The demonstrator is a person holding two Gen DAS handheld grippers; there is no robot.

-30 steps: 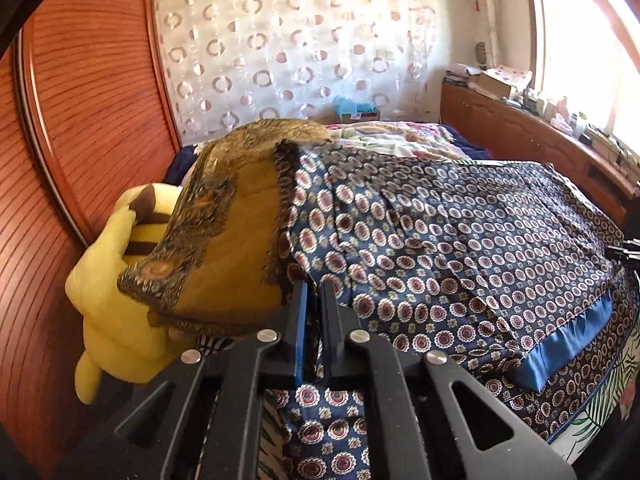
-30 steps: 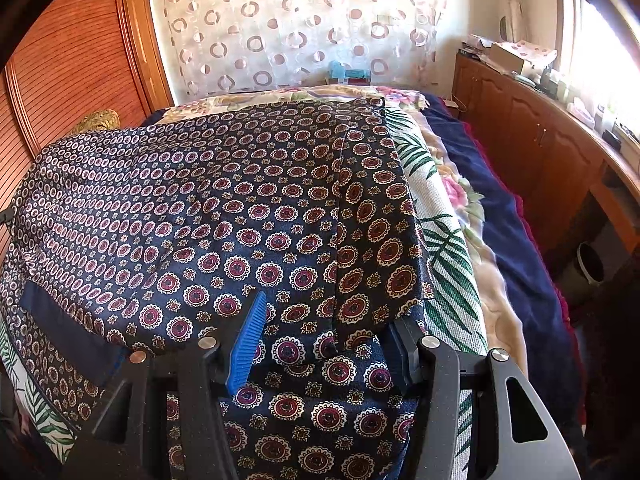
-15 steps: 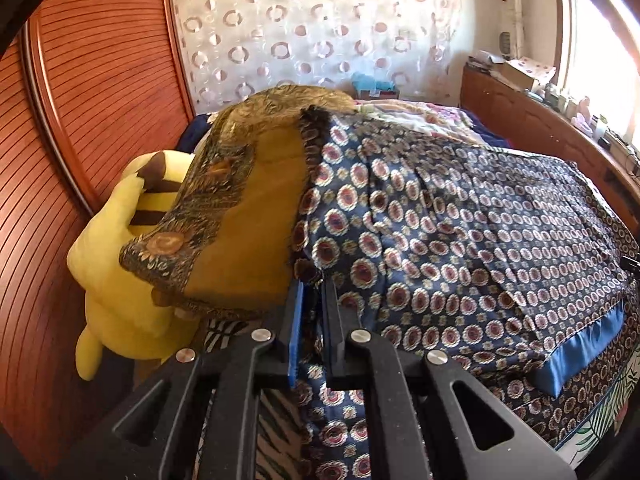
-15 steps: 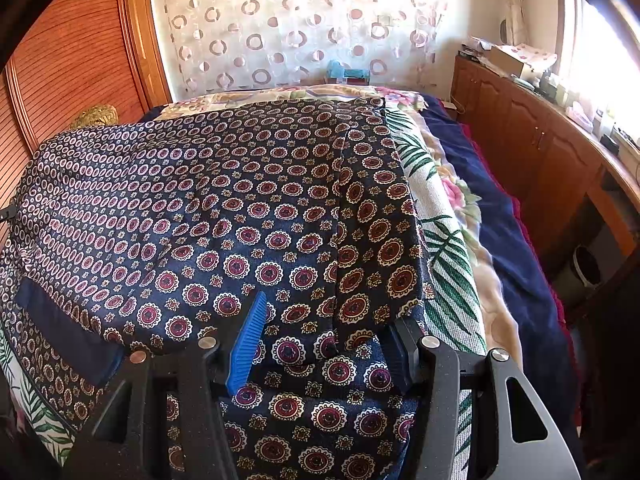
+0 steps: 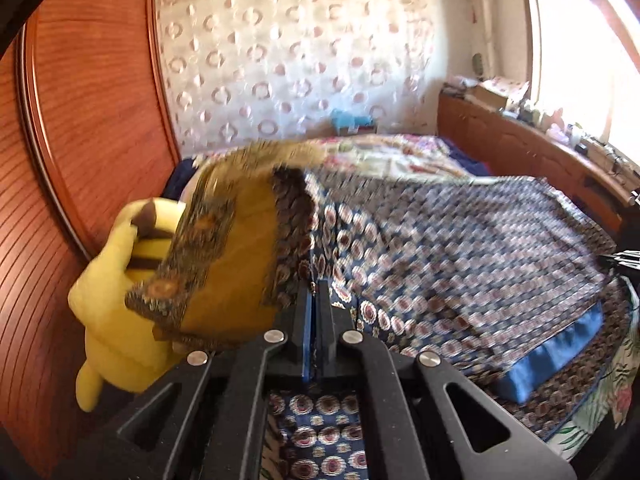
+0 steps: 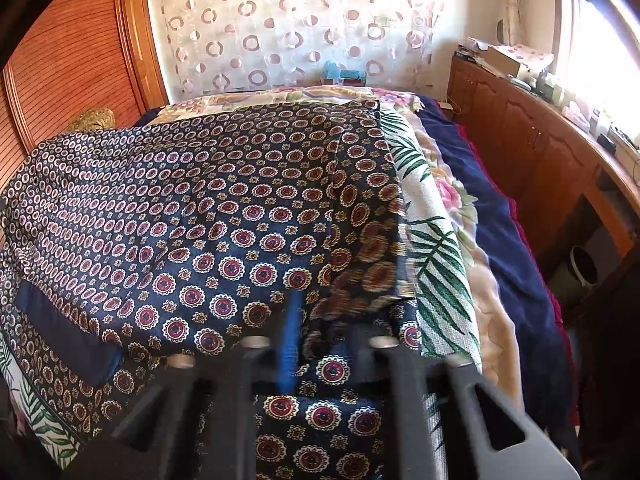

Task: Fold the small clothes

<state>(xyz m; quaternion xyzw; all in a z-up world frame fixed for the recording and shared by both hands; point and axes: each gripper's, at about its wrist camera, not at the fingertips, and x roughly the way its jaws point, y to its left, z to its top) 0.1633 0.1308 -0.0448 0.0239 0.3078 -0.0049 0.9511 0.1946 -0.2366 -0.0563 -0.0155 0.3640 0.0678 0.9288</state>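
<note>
A navy garment with red and cream medallions (image 5: 460, 240) lies spread over the bed, a plain blue band (image 5: 560, 356) along its near hem. My left gripper (image 5: 316, 286) is shut on the garment's left edge, its fingers pressed together on the cloth. In the right wrist view the same garment (image 6: 208, 208) covers the bed. My right gripper (image 6: 316, 320) is blurred, and its jaws are closing on a bunched fold at the garment's right edge. The blue pad (image 6: 290, 336) presses against that fold.
A mustard patterned cloth (image 5: 236, 256) drapes over a yellow plush toy (image 5: 116, 308) at the left, against a wooden wardrobe (image 5: 80, 120). A leaf-print bedcover (image 6: 436, 264) and a dark blue blanket (image 6: 504, 240) lie right of the garment. A wooden cabinet (image 6: 540, 152) lines the window side.
My right gripper's jaws went from wide apart to nearly together, bunching the cloth between them. My left gripper, still shut on the edge, has lifted a little with it.
</note>
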